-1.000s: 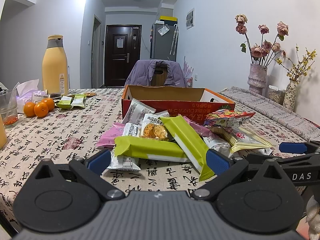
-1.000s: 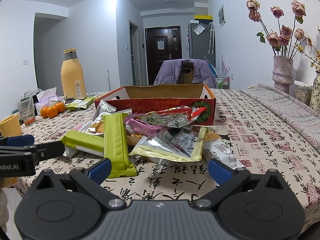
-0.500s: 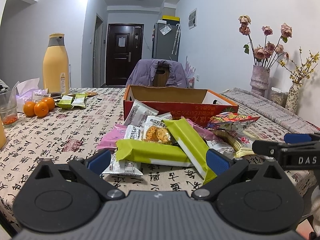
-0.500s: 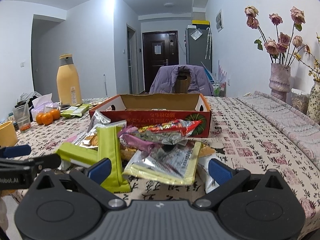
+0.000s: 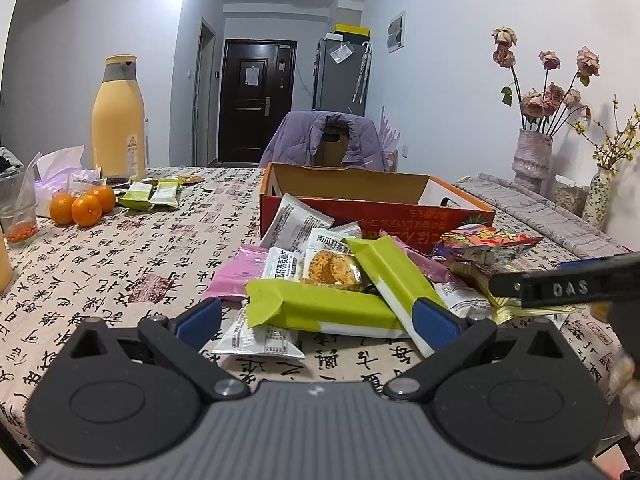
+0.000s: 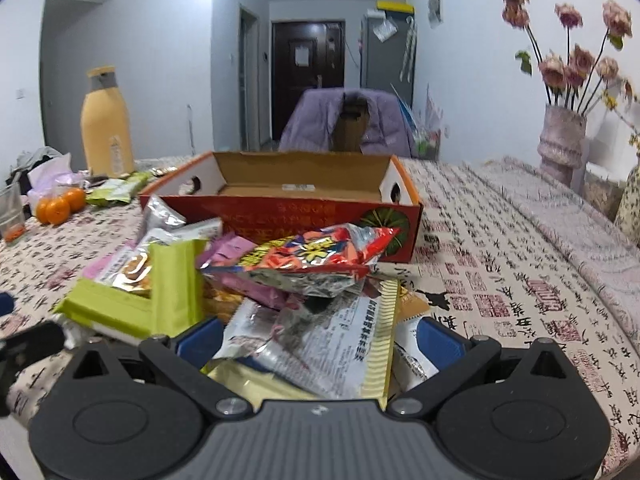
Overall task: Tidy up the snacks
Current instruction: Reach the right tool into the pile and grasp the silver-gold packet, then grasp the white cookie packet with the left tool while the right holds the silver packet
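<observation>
A pile of snack packets lies on the table in front of an open red cardboard box [image 5: 376, 216] [image 6: 280, 208]. Two green bars [image 5: 320, 308] [image 6: 176, 276] lie crossed at the pile's near side. A red foil packet [image 6: 304, 254] [image 5: 480, 240] tops the pile, above a yellow-edged silver packet [image 6: 340, 344]. My left gripper [image 5: 318, 322] is open, just short of the green bars. My right gripper [image 6: 318, 338] is open, with the yellow-edged packet between its fingers. It shows at the right of the left wrist view [image 5: 560, 288].
A yellow bottle [image 5: 118, 120], tangerines [image 5: 82, 208], a glass cup [image 5: 18, 208] and small green packets [image 5: 154, 194] stand at the table's far left. Vases with dried flowers [image 5: 530, 160] stand at the right. A chair with a purple jacket [image 5: 332, 140] is behind the box.
My right gripper has moved forward and up to the pile, so the yellow-edged packet now lies between its fingers. My left gripper has edged slightly closer to the green bars.
</observation>
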Motion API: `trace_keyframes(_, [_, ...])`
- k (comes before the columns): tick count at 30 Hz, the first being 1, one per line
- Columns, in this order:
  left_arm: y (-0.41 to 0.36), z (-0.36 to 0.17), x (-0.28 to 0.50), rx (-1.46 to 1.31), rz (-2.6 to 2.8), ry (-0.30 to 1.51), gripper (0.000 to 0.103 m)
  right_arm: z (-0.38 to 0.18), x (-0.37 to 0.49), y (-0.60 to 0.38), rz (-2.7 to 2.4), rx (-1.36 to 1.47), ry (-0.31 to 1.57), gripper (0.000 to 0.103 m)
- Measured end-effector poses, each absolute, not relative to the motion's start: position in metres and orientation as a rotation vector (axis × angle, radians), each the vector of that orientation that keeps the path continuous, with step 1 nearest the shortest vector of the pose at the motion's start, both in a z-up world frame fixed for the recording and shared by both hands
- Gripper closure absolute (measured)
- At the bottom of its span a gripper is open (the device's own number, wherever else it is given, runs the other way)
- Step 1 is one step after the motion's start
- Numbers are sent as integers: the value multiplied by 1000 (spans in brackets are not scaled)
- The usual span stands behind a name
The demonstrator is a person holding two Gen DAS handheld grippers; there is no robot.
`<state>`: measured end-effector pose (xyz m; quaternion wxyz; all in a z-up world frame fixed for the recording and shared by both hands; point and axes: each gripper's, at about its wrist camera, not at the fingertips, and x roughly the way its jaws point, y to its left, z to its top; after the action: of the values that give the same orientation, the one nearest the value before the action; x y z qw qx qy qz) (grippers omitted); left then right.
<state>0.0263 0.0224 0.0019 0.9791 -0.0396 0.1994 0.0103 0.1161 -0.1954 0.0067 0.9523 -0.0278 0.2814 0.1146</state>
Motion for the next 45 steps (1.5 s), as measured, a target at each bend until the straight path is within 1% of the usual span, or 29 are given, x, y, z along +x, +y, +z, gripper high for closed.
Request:
trace_keyframes(3, [25, 0, 29, -83, 25, 413, 0, 4, 135, -197, 211, -41, 613, 4])
trace_keyframes(7, [27, -3, 32, -86, 26, 422, 0, -1, 147, -199, 194, -31, 647, 16])
trace_keyframes(8, [28, -3, 32, -87, 27, 425, 0, -3, 148, -200, 192, -37, 649, 17])
trace_keyframes(11, [30, -5, 35, -94, 28, 435, 0, -8, 148, -203, 191, -55, 658, 30])
trace_keyframes(12, [30, -6, 36, -95, 28, 438, 0, -10, 149, -204, 192, -60, 662, 37])
trace_keyframes(17, [29, -8, 39, -95, 26, 451, 0, -15, 150, -205, 219, -113, 664, 46])
trace_keyframes(18, [29, -9, 40, -95, 27, 452, 0, -16, 148, -203, 222, -135, 656, 50])
trace_keyframes(19, [29, -9, 40, -95, 29, 454, 0, -16, 148, -203, 228, -146, 653, 52])
trace_keyframes(23, [30, -9, 42, -97, 39, 464, 0, -15, 147, -207, 246, -148, 646, 57])
trace_keyframes(24, [30, -10, 42, -97, 43, 467, 0, -14, 147, -210, 247, -140, 643, 60])
trace_keyframes(26, [31, -11, 43, -98, 52, 473, 0, -12, 144, -215, 242, -124, 629, 61])
trace_keyframes(39, [40, -18, 70, -62, 125, 567, 0, 12, 135, -246, 175, -65, 491, 62])
trace_keyframes(40, [40, -19, 72, -53, 131, 575, 1, 13, 136, -249, 171, -60, 485, 62])
trace_keyframes(45, [44, -24, 81, -2, 136, 612, 13, 14, 138, -258, 157, -36, 473, 61])
